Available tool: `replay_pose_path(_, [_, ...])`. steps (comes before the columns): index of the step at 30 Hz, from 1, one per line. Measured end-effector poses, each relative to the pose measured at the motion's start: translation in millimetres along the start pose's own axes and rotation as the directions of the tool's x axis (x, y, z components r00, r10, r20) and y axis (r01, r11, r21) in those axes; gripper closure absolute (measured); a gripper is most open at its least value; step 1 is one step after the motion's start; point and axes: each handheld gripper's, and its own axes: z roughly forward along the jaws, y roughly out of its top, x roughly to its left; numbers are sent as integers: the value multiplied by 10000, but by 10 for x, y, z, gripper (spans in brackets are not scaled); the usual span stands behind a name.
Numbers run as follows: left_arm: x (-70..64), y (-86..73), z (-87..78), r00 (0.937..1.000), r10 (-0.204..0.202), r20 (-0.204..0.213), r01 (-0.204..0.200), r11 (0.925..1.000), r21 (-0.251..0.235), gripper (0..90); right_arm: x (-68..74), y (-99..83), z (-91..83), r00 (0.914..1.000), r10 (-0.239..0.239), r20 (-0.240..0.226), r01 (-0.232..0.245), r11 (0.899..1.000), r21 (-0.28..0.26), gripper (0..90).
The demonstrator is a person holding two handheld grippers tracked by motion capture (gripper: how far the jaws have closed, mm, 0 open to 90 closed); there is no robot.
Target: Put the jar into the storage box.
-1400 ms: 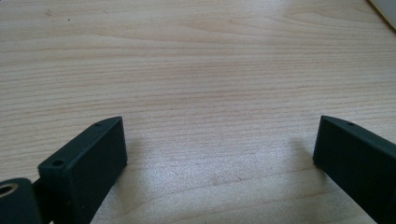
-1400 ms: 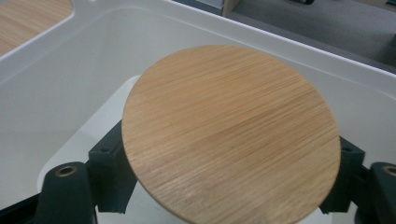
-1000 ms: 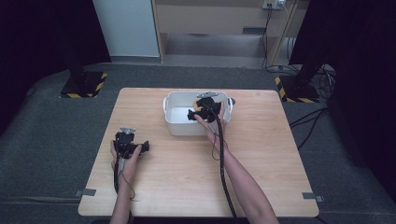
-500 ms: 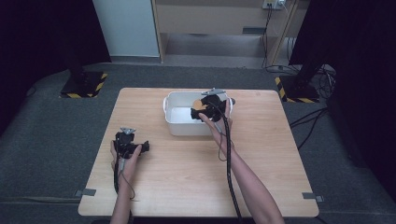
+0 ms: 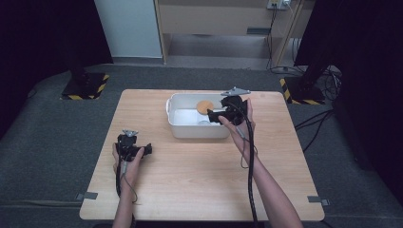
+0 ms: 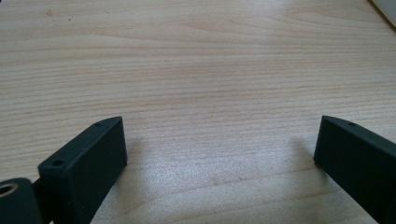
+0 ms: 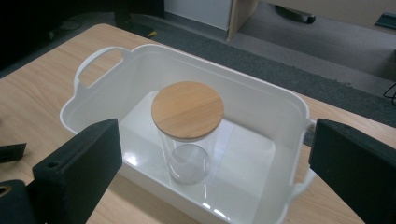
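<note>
Glass jar point(image 7: 187, 154), wooden lid point(image 7: 187, 109) on, found upright inside the white tub point(image 7: 261, 86) toward the worktop's point(image 6: 187, 56) far edge. Held the right claw point(image 7: 217, 130) spread wide near the tub, facing the jar; left claw point(image 6: 219, 123) likewise spread, empty, low over bare wood. Judged best, for a pick-up, to lower squarely, straddle the glass below the lid, and squeeze gently.

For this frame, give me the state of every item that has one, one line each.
glass jar: upright in the tub, empty, closed by its lid.
wooden lid: seated flat on the jar.
white tub: upright on the table, holding the jar.
left gripper: open, low over bare table.
right gripper: open, at the tub's edge, gripping nothing.
</note>
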Motion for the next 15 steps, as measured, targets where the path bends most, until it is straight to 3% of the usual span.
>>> replay_pose_path(12, [-1,0,0,10000,-1,-13,1,10000,4,7,-233,-120,-522,9986,97,517,-80,9994,-326,32])
replay_pose_path(15, [-1,0,0,10000,-5,-15,5,10000,3,7,-267,-178,-629,9965,-45,830,73,9994,-345,31])
